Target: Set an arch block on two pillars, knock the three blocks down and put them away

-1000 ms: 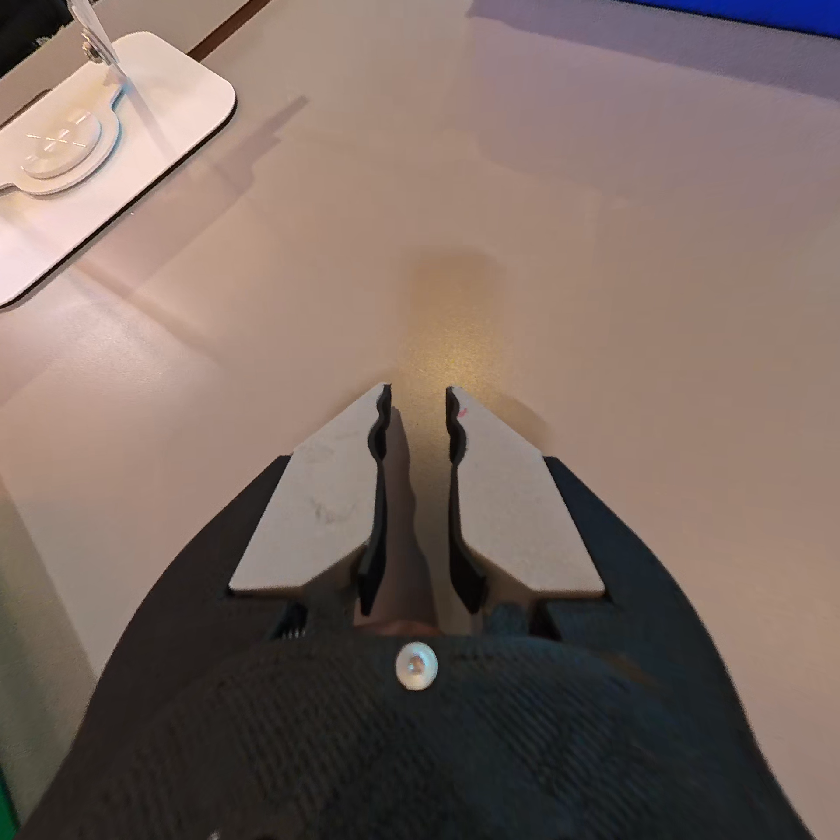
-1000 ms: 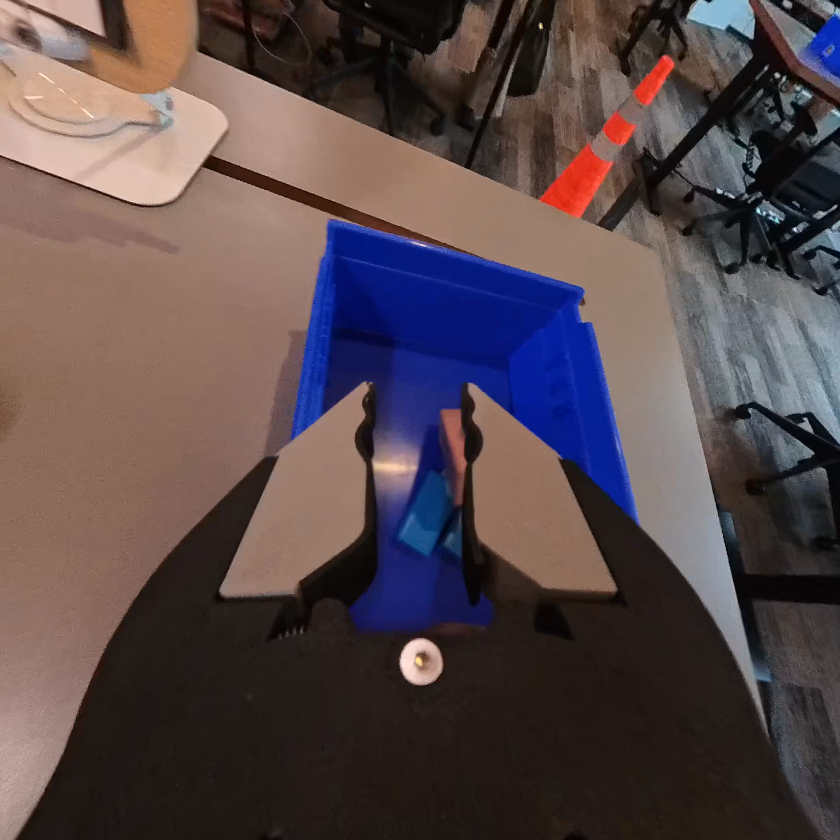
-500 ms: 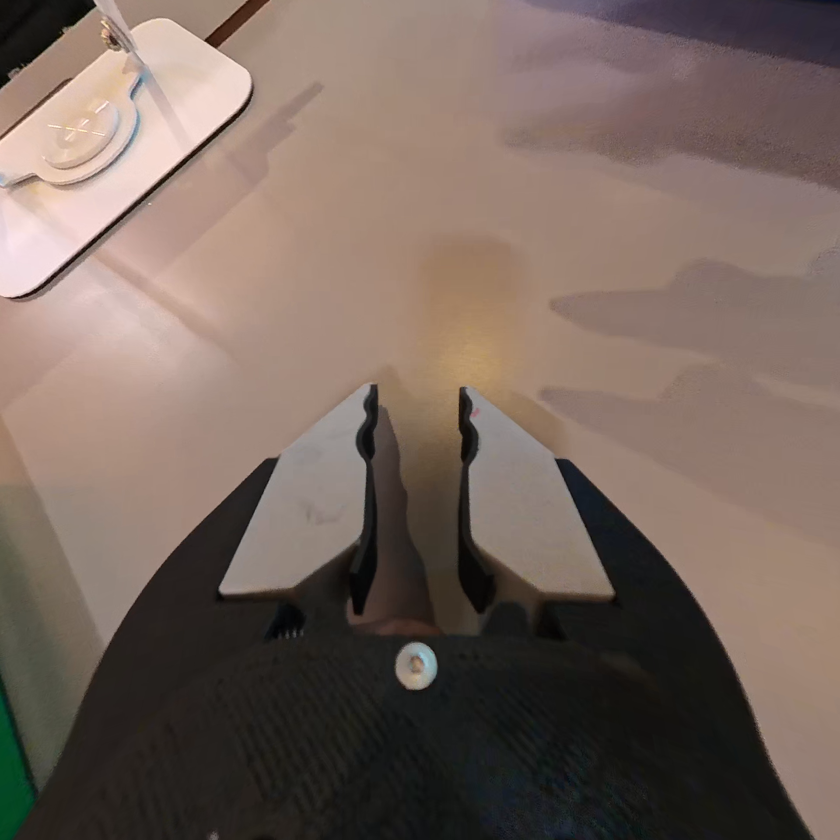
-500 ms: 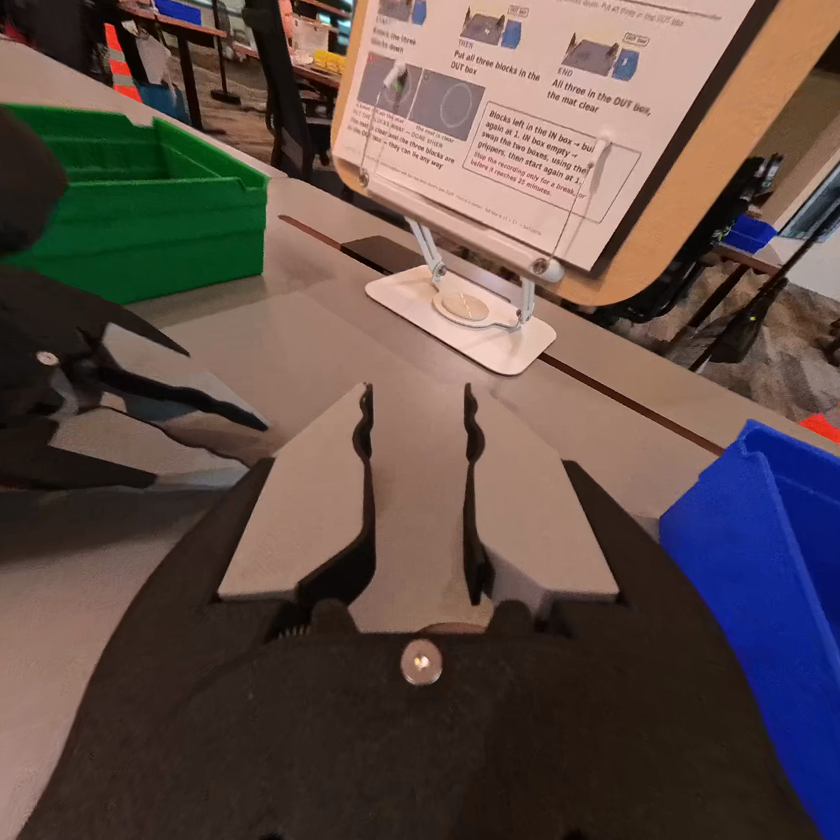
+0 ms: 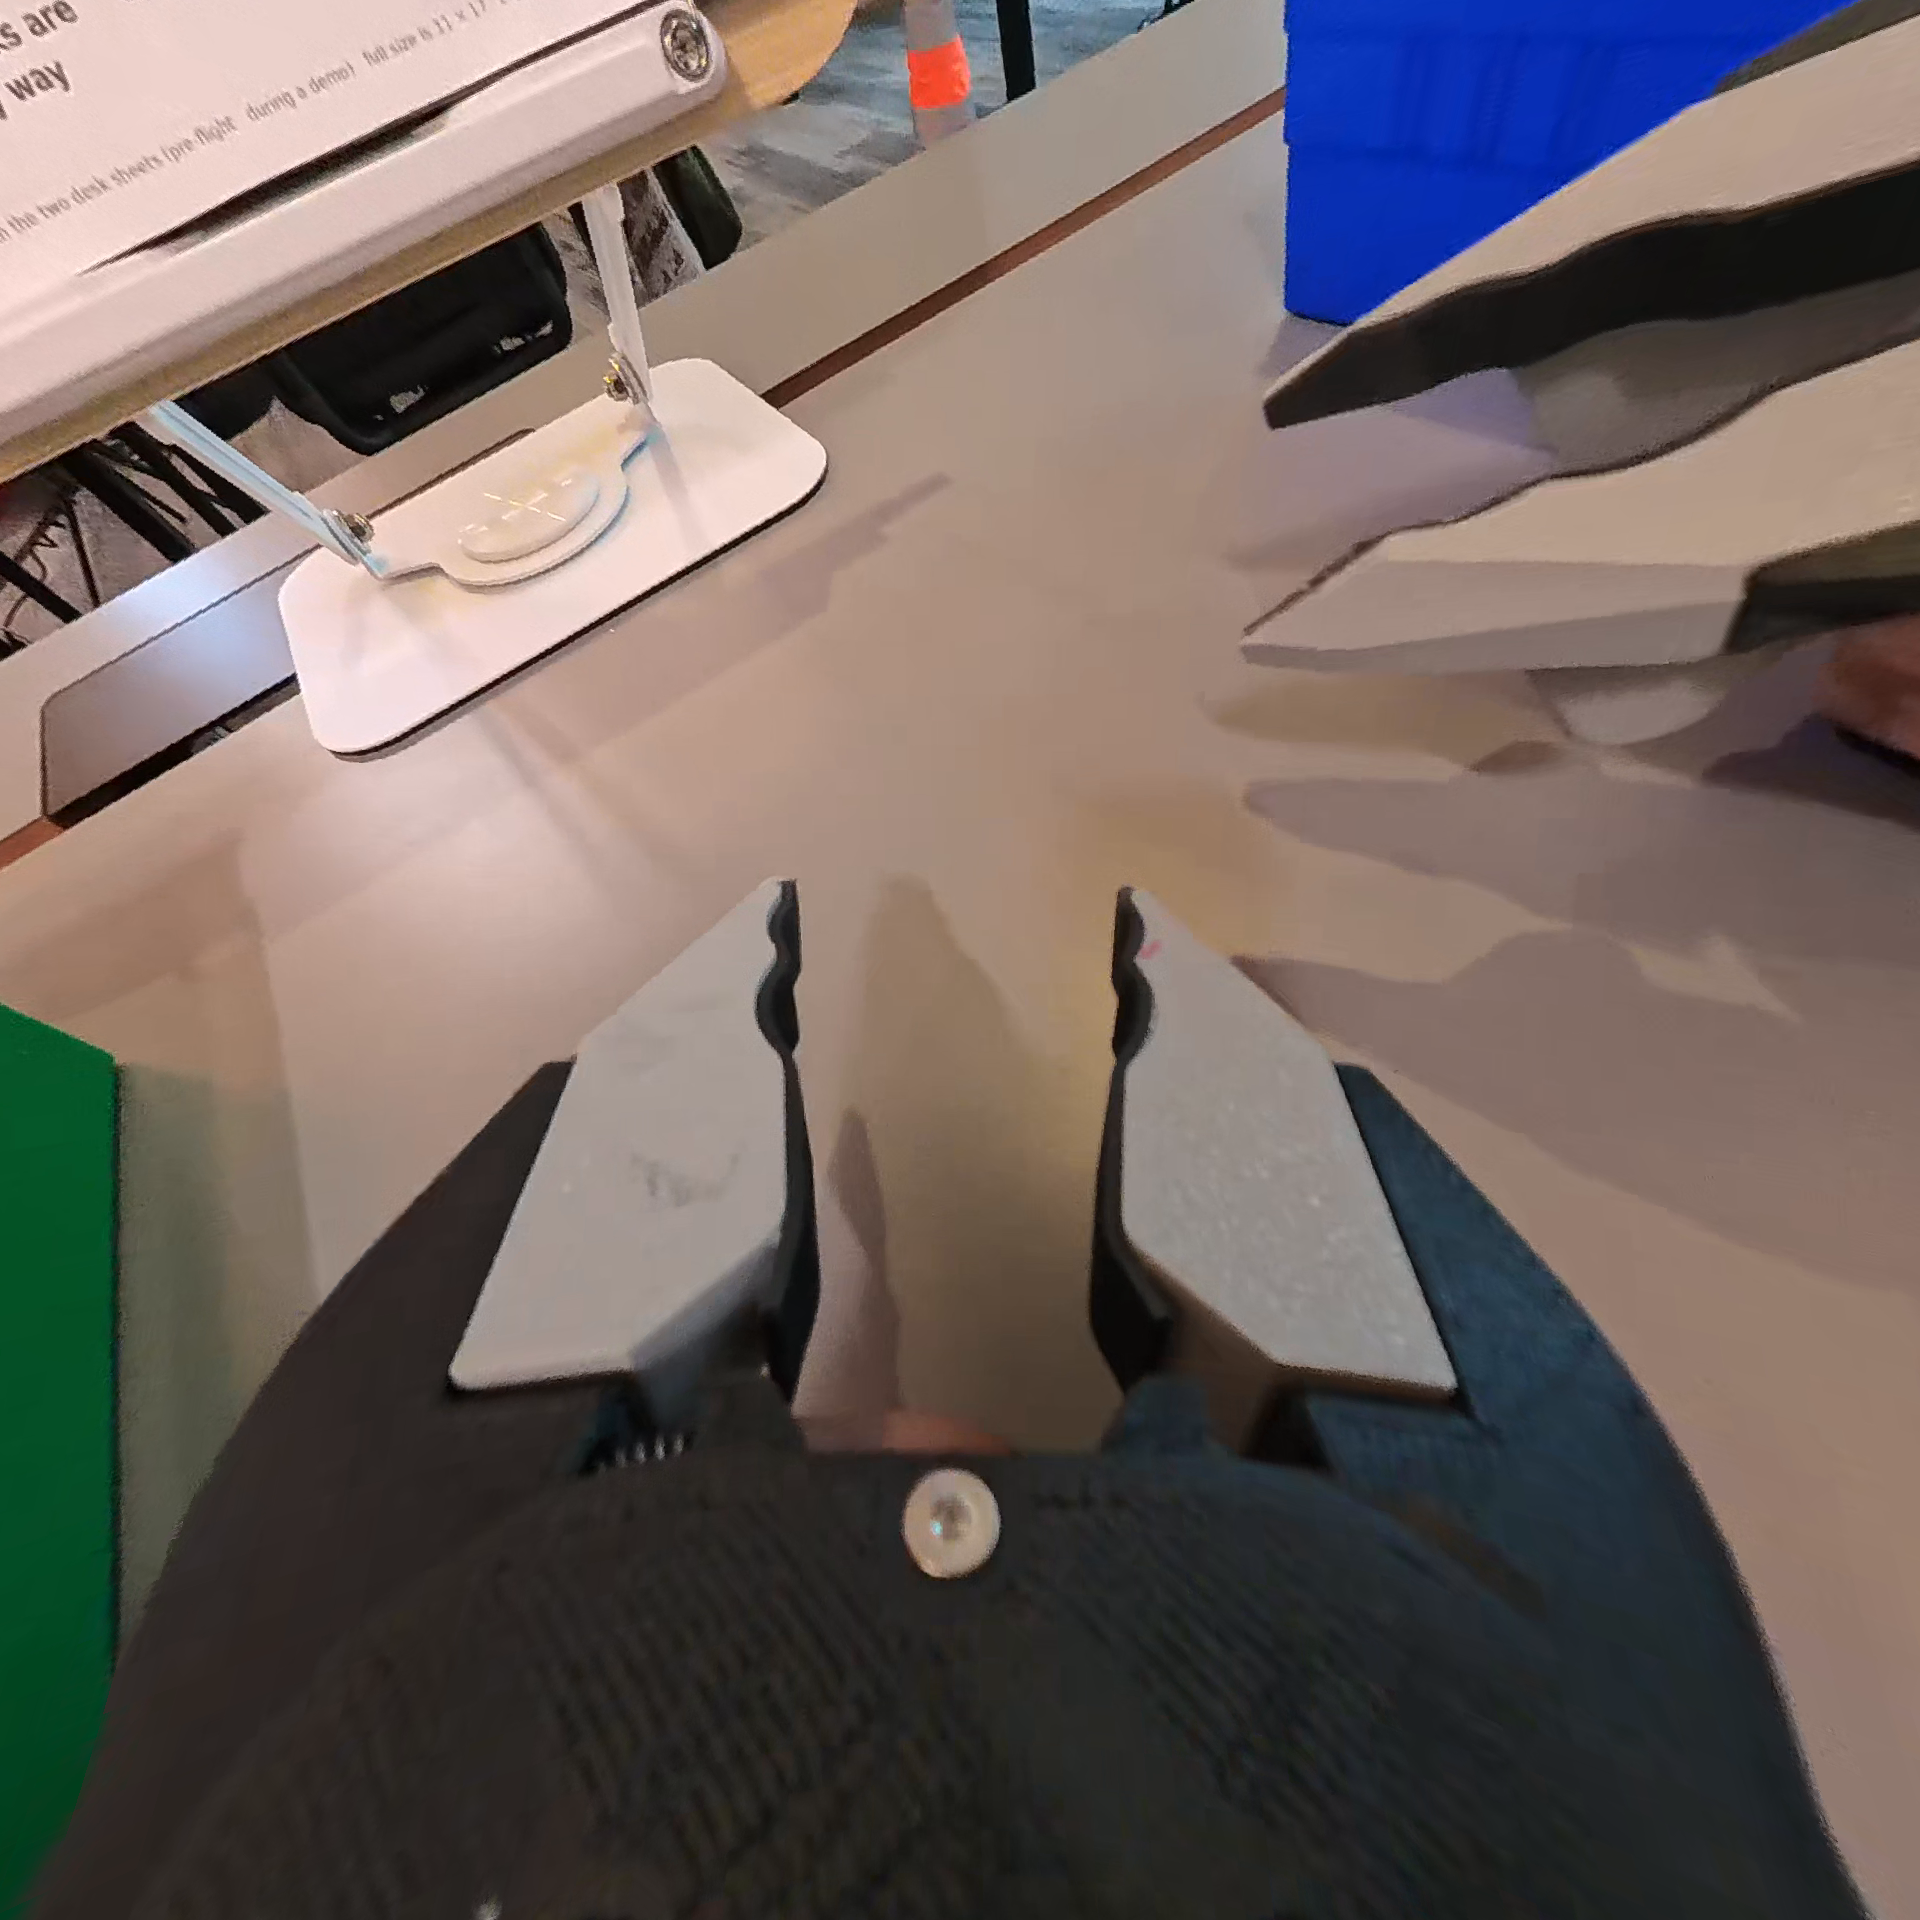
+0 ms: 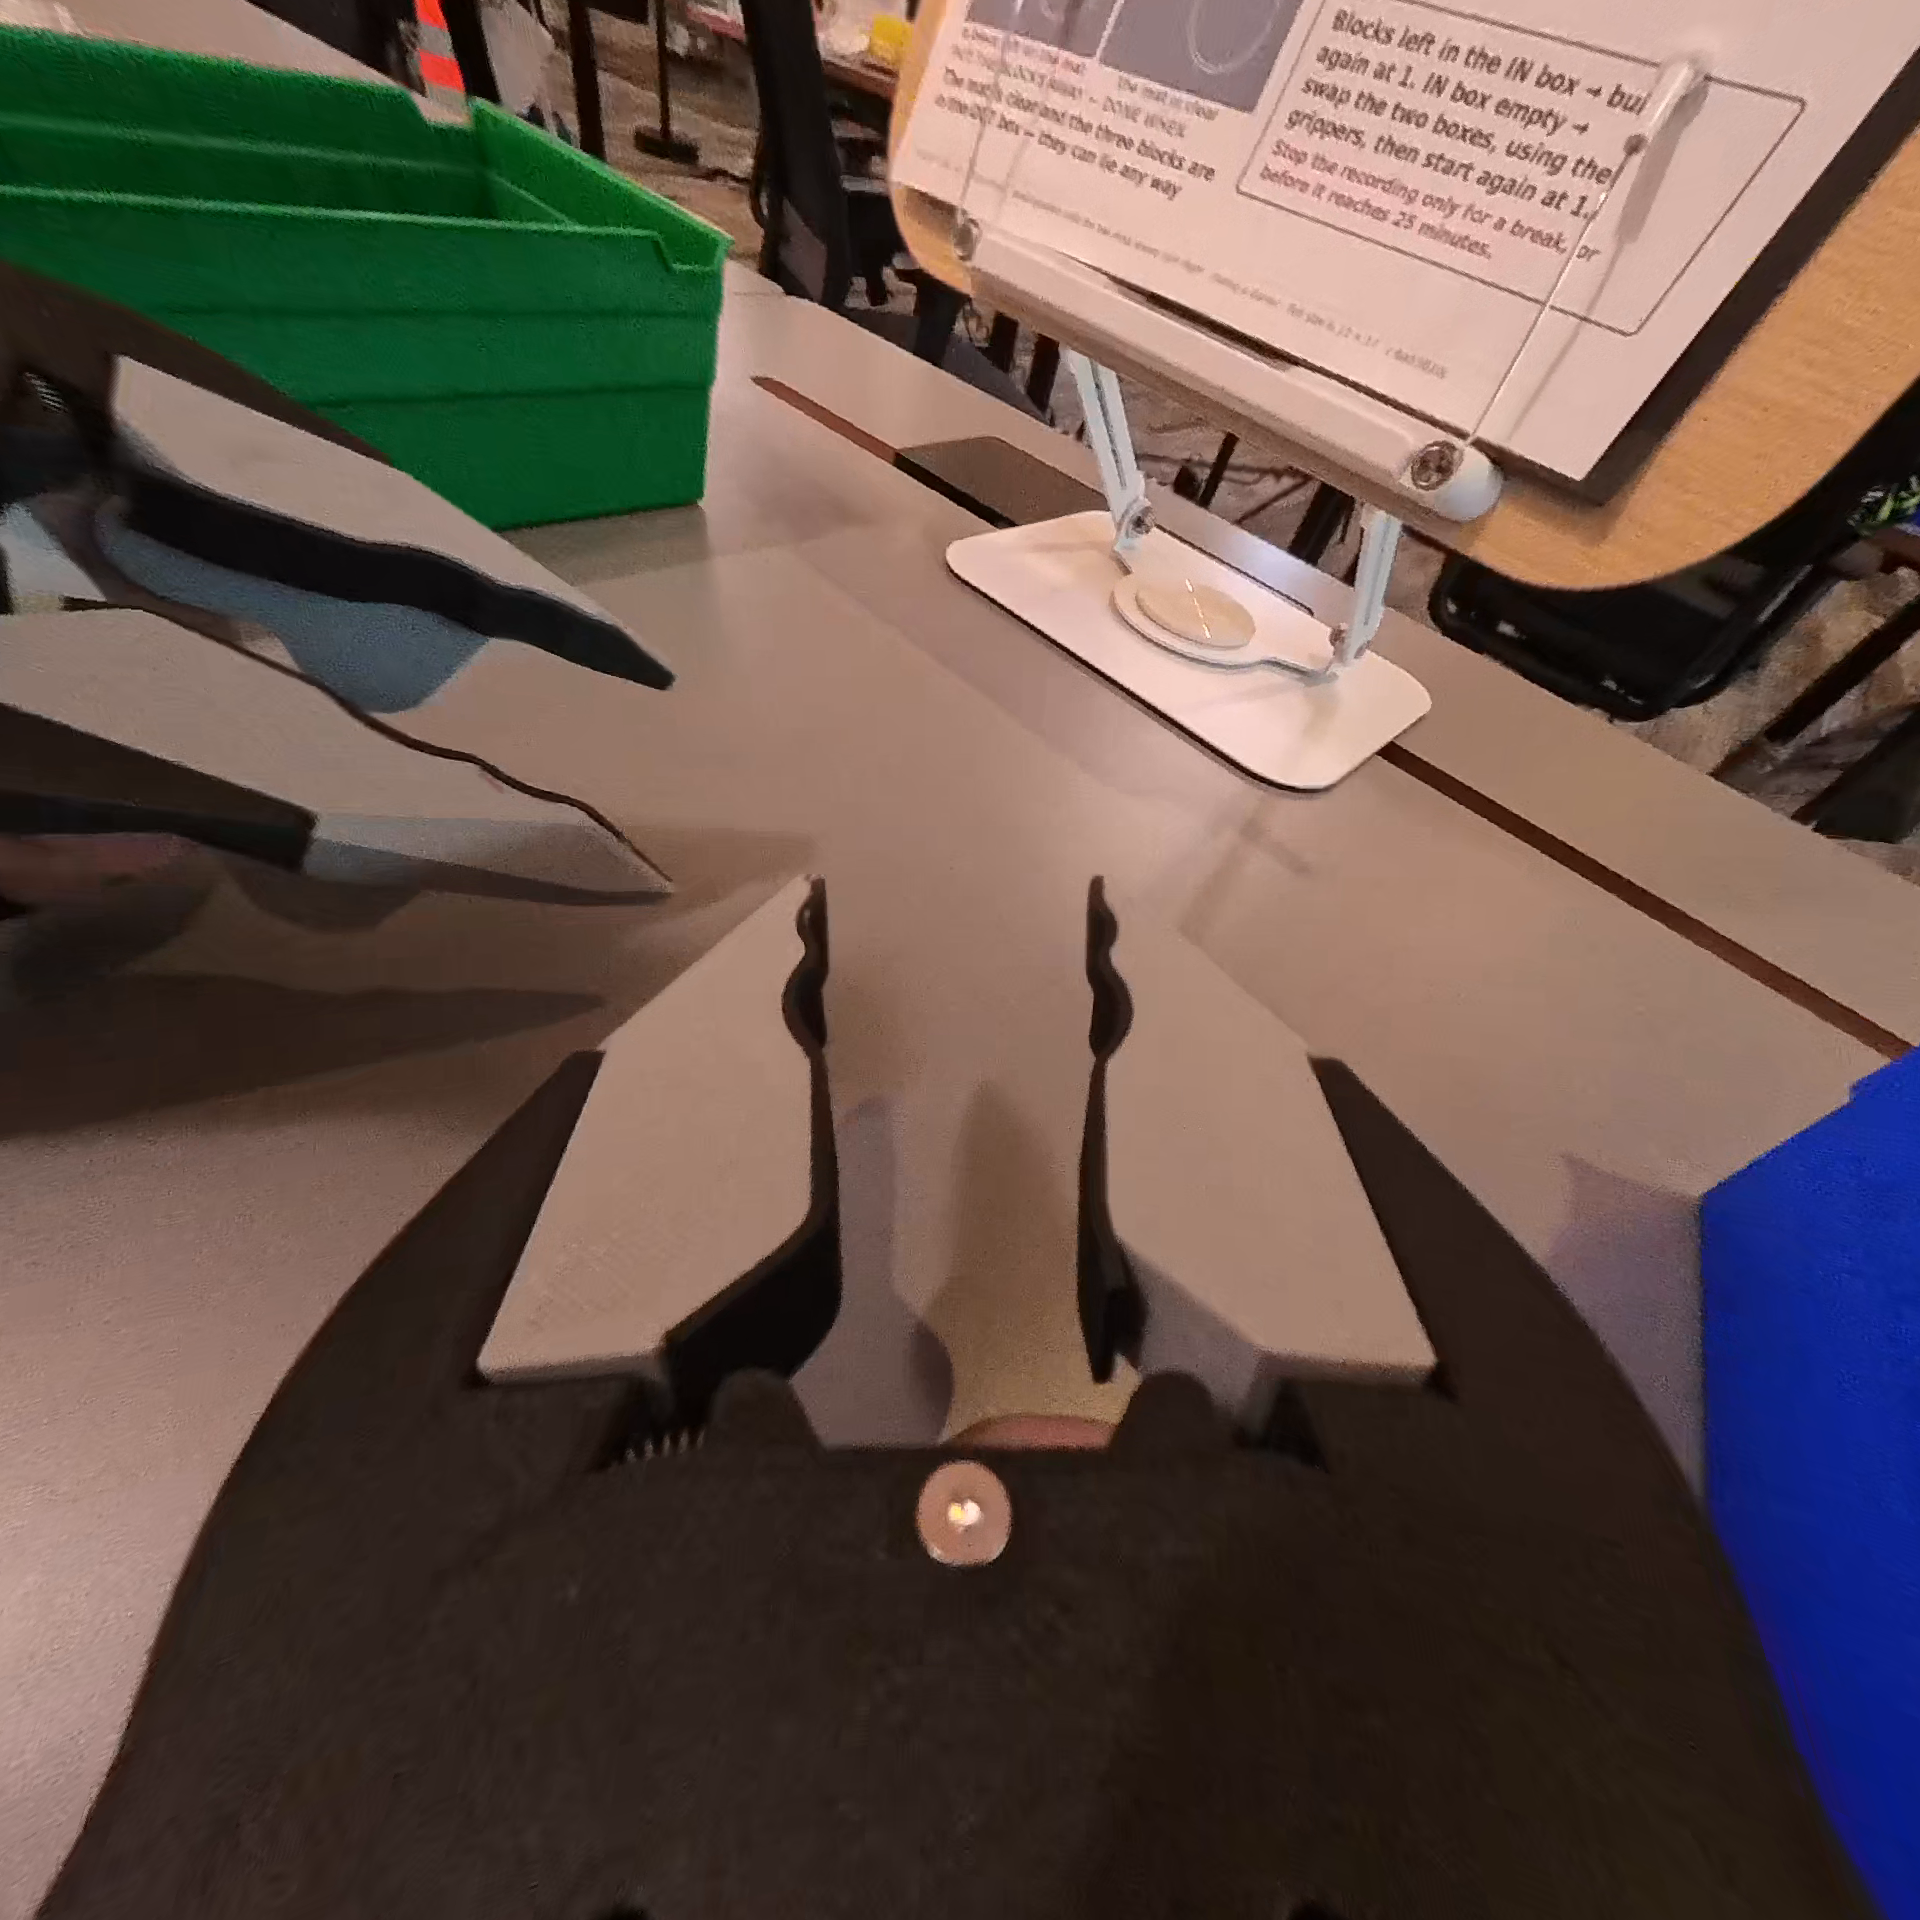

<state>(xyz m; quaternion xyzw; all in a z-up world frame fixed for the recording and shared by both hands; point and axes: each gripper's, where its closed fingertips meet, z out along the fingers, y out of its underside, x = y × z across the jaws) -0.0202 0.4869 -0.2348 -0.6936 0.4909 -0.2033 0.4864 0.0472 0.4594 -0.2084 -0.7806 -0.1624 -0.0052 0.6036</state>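
Observation:
No block shows in either view now. My left gripper [image 5: 954, 902] is open and empty, low over the grey table [image 5: 935, 665]. My right gripper [image 6: 951, 896] is open and empty too, beside it over the same table. Each gripper shows in the other's view: the right one at the right edge of the left wrist view [image 5: 1262, 520], the left one at the left edge of the right wrist view [image 6: 665, 779]. The blue bin [image 6: 1829, 1403] stands at the right, its inside hidden; it also shows in the left wrist view [image 5: 1455, 135].
A green bin [image 6: 416, 301] stands at the far left; its edge shows in the left wrist view [image 5: 52, 1455]. A white stand [image 6: 1195, 644] holding an instruction board [image 6: 1455, 156] is at the back of the table. An orange cone [image 5: 935, 83] stands beyond the table.
My right gripper has swung from above the blue bin, where blocks lay inside, to the table middle. My left gripper has opened wider and tilted up, bringing the stand and bins into view.

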